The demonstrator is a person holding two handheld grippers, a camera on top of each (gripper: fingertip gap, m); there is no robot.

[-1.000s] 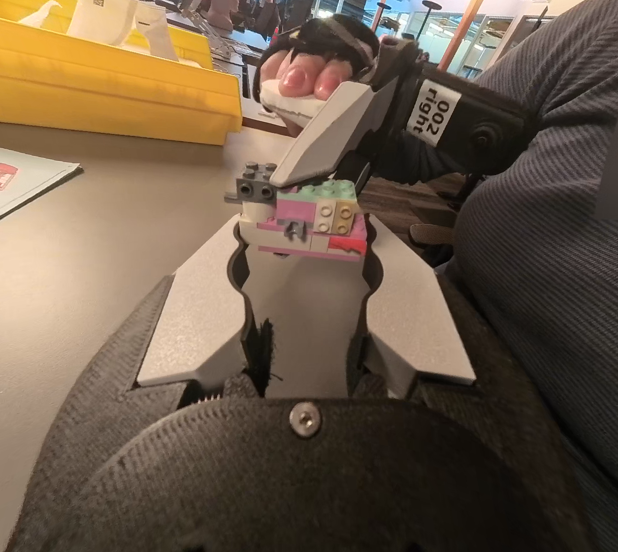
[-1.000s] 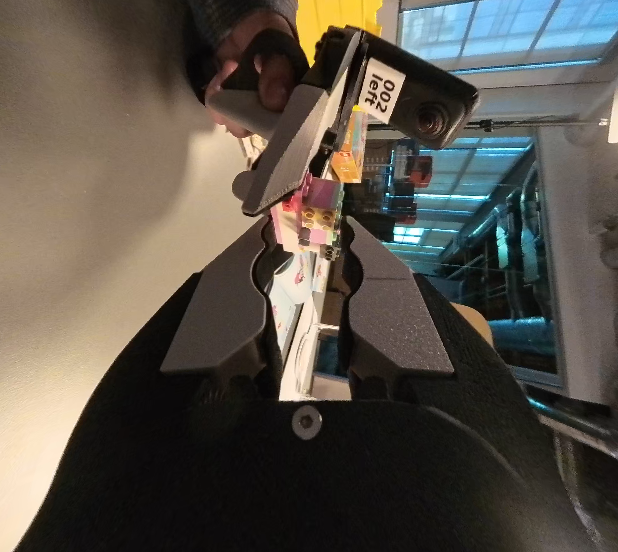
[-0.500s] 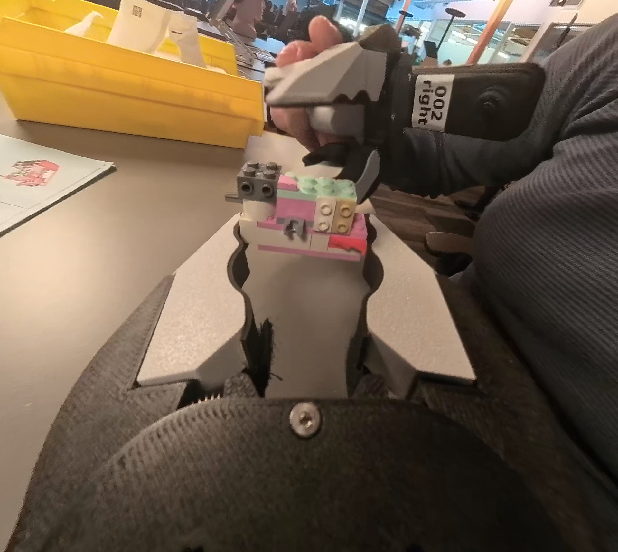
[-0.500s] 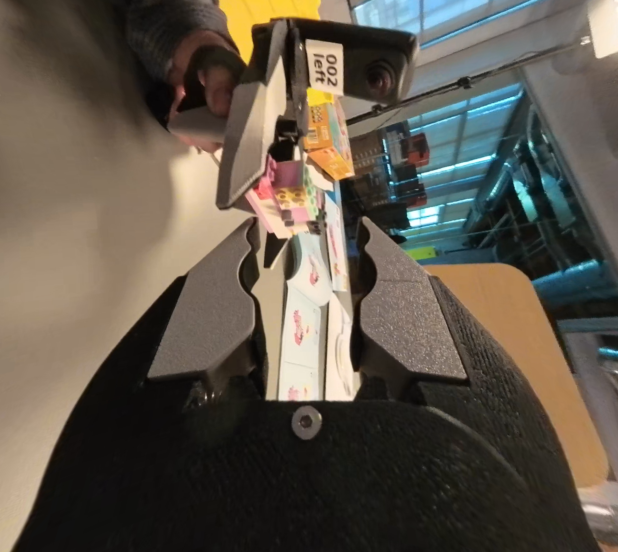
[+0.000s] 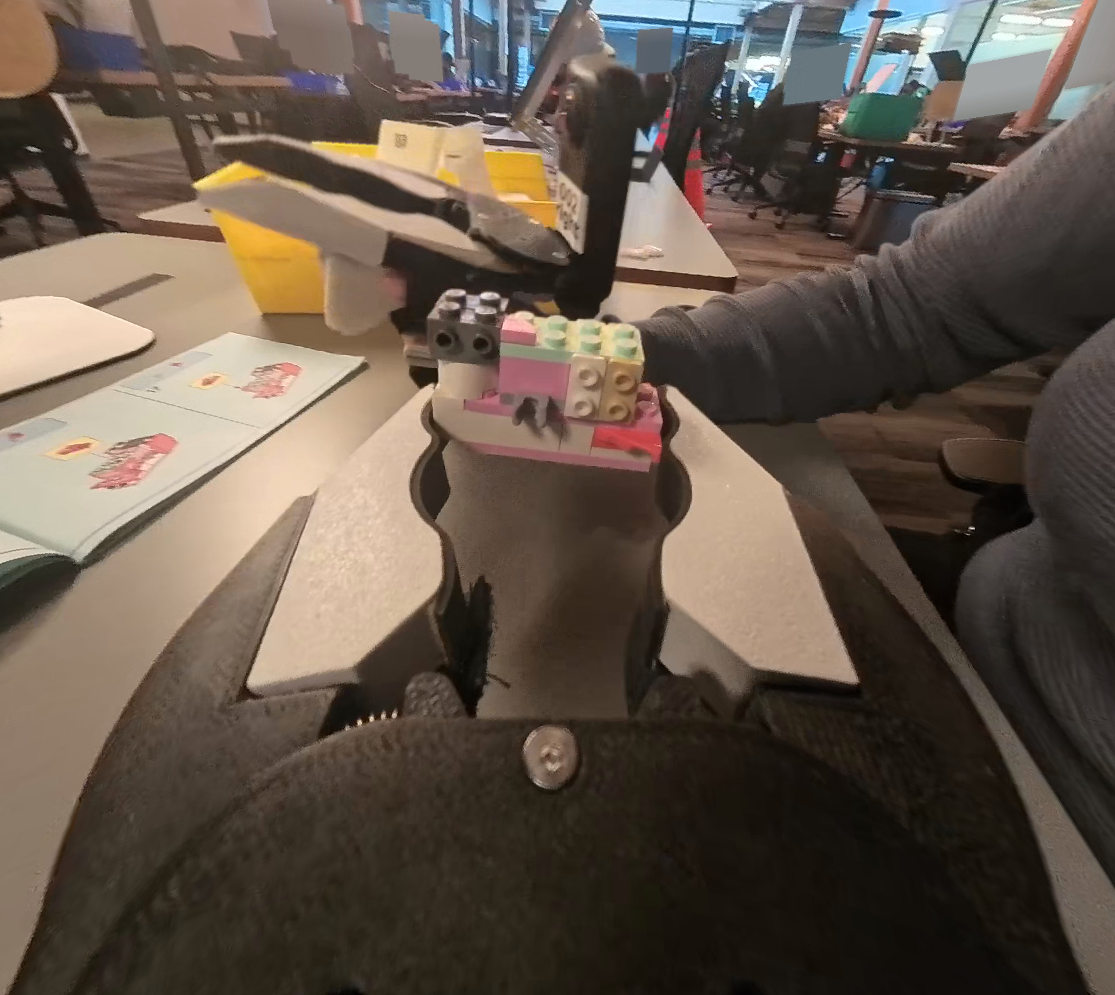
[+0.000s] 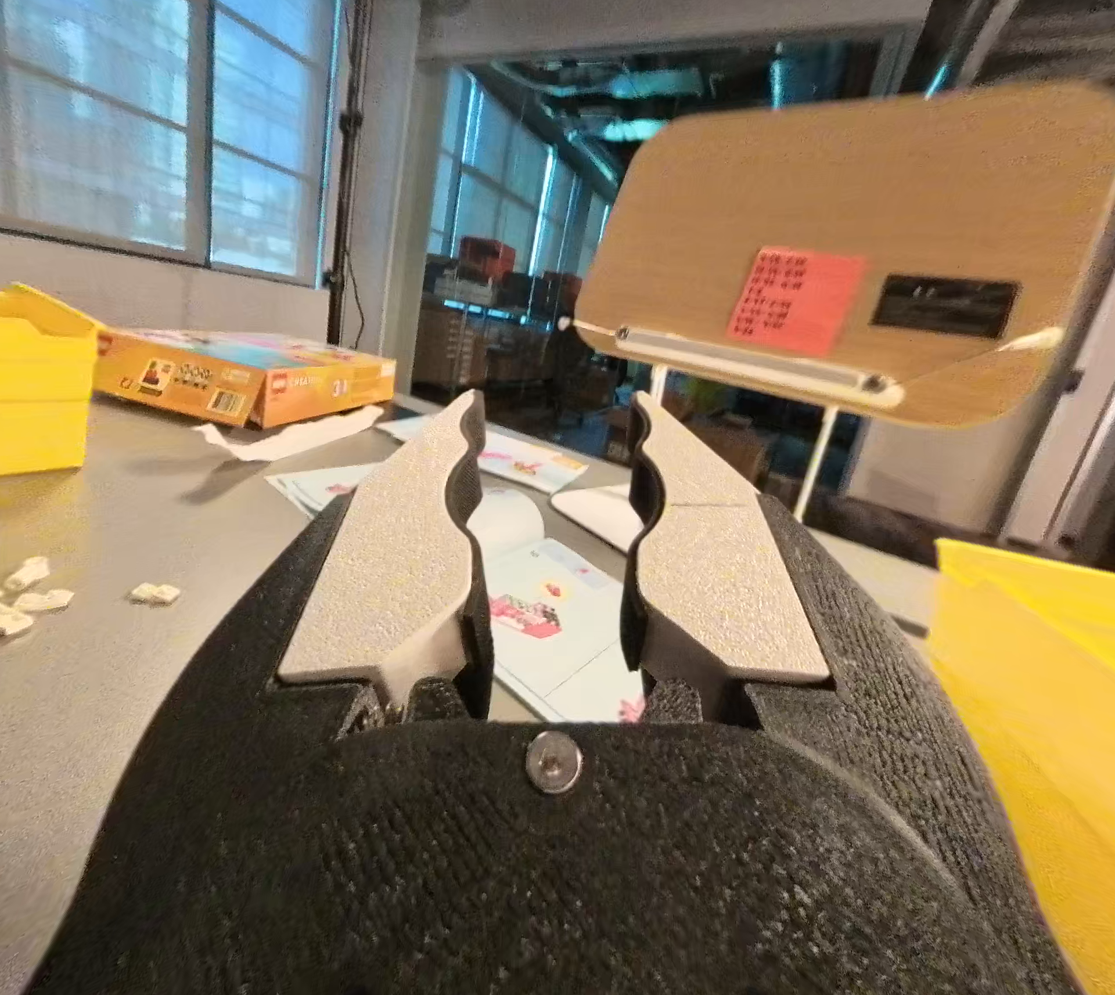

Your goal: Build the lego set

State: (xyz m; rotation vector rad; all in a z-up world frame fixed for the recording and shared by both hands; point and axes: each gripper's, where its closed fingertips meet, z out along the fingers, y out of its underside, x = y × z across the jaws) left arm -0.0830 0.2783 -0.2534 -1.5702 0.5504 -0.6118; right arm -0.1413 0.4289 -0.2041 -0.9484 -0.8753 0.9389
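Clamped between the two grey fingertips of the left gripper [image 5: 546, 423] is a small brick model of pink, white, mint, tan and red plastic bricks [image 5: 546, 393] with a dark grey studded brick [image 5: 467, 333] at its upper left corner; the pads press on the model's lowest layers at either end, so it is held by its base, raised off the grey table [image 5: 181, 514]. Just behind and above it is the right gripper [image 5: 386, 206], turned sideways and blurred; in its own view its fingers [image 6: 422, 483] stand apart with nothing between them, pointing out over the table and not at the model. Left of the model lies an open pale blue instruction booklet [image 5: 151, 423], and beyond it a yellow plastic bin [image 5: 277, 254] with white paper bags in it. Seen from the right gripper, an orange cardboard box [image 6: 241, 375] lies at the far left, a few small white bricks [image 6: 36, 592] are scattered near the left edge, and a tan wooden board on a thin white stand [image 6: 844, 254] rises at the far right. As I judge it, the risk is in that low grip: a push on the upper layers could lever the model out of the pads or pop bricks apart, and the overhanging dark grey brick looks the easiest to knock off.
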